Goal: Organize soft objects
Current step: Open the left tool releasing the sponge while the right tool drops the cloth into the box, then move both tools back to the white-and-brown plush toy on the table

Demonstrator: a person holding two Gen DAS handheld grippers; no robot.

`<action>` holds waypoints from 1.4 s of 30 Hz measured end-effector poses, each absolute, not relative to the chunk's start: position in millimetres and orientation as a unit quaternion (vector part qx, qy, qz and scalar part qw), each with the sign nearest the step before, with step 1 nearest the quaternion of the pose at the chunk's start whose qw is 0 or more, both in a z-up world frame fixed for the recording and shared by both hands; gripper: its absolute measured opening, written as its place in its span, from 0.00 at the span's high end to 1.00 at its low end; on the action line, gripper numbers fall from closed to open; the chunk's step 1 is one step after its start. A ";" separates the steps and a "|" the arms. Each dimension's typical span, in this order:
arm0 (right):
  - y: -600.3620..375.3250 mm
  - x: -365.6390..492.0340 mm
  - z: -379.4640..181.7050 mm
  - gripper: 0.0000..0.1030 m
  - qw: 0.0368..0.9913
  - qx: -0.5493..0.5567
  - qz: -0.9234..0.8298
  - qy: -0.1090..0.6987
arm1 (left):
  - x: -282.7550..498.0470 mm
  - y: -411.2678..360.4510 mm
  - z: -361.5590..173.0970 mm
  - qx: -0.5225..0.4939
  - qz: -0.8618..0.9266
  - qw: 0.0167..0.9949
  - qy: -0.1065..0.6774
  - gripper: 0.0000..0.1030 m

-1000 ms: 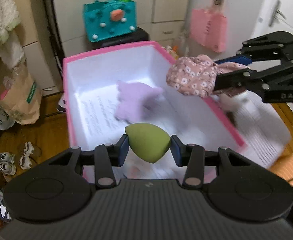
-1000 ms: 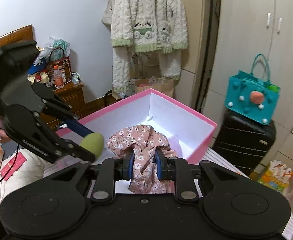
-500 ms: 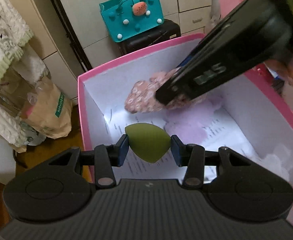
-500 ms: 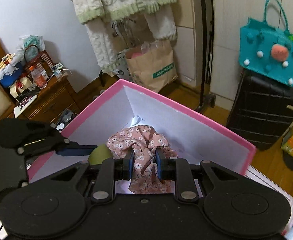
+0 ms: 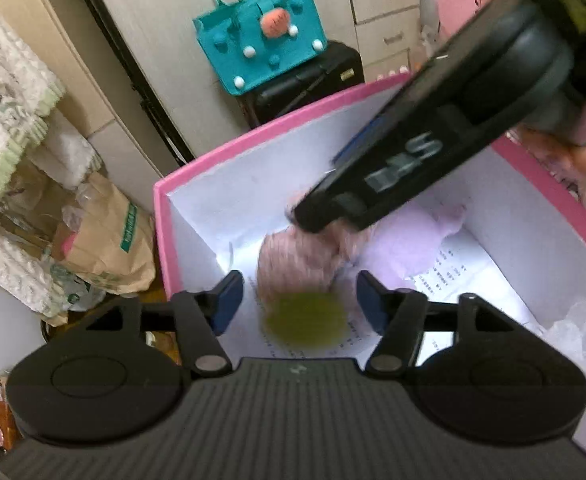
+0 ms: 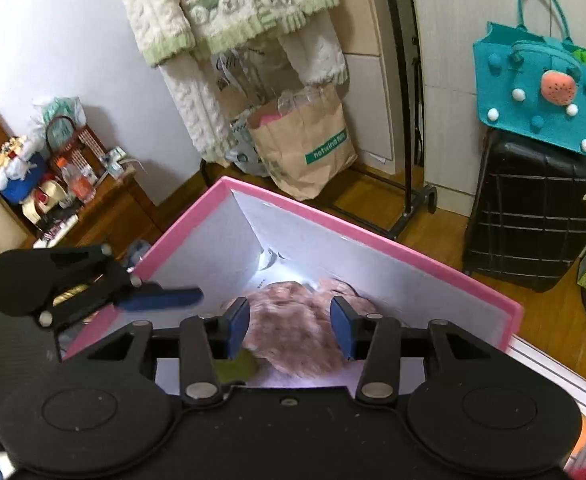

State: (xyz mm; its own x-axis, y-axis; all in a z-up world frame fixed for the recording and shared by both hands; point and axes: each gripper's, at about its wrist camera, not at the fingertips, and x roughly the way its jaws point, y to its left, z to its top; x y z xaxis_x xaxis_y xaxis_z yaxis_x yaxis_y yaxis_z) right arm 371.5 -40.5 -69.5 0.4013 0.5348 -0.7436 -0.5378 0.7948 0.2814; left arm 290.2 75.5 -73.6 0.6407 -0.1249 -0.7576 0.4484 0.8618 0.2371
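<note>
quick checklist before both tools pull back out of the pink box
1. Left tool let go of the green sponge: ok, jaws opening, pads clear of it.
2. Right tool let go of the floral cloth: ok, jaws opening.
3. Both items inside the pink box: ok.
4. Items settled: cannot tell, both blurred.
5. Tools clear of each other: cannot tell, the right one crosses close above.

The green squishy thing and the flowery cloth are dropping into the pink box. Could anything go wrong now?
Maybe. Both grippers are opening close together above the pink box, so the left gripper and right gripper might bump when they pull out. The green sponge looks round and could roll. The floral cloth could land over the purple plush, hiding it.
</note>
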 end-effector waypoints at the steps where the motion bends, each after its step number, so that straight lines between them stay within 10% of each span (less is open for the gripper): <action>1: -44.6 365.7 -65.1 0.51 0.840 -0.003 0.322 0.438 | 284.1 77.2 -70.5 0.210 -0.165 0.885 0.383 0.33; 42: -113.3 143.1 41.4 0.36 0.869 -0.088 0.337 0.351 | 75.1 64.5 32.6 0.160 -0.203 0.887 0.382 0.20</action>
